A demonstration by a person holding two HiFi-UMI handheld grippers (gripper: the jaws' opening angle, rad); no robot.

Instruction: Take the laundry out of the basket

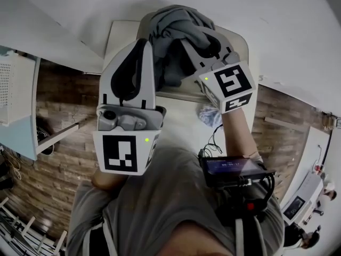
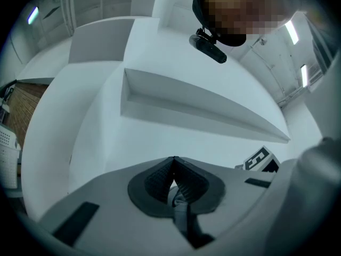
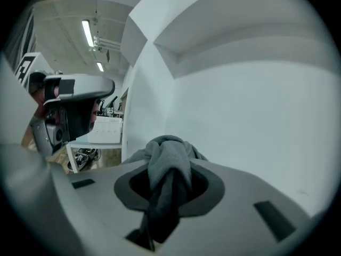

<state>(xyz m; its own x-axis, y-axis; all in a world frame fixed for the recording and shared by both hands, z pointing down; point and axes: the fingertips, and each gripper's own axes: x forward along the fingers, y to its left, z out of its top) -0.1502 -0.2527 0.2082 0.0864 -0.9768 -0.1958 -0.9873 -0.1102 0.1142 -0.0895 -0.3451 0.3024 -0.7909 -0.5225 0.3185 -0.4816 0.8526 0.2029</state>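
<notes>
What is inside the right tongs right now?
A bunched grey cloth fills the right tongs, clamped between the dark pads. The cloth covers the pads' inner faces, and how far it hangs below cannot be seen.

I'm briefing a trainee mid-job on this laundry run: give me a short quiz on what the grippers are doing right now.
1. True or false: the right gripper is empty.
2. What colour is the cloth? A white, B grey, C red.
3. Fill in: the left gripper has its jaws ___ on a strip of the cloth.

Key:
1. False: the cloth is bunched between its jaws, which grip it.
2. B.
3. Shut.
</notes>
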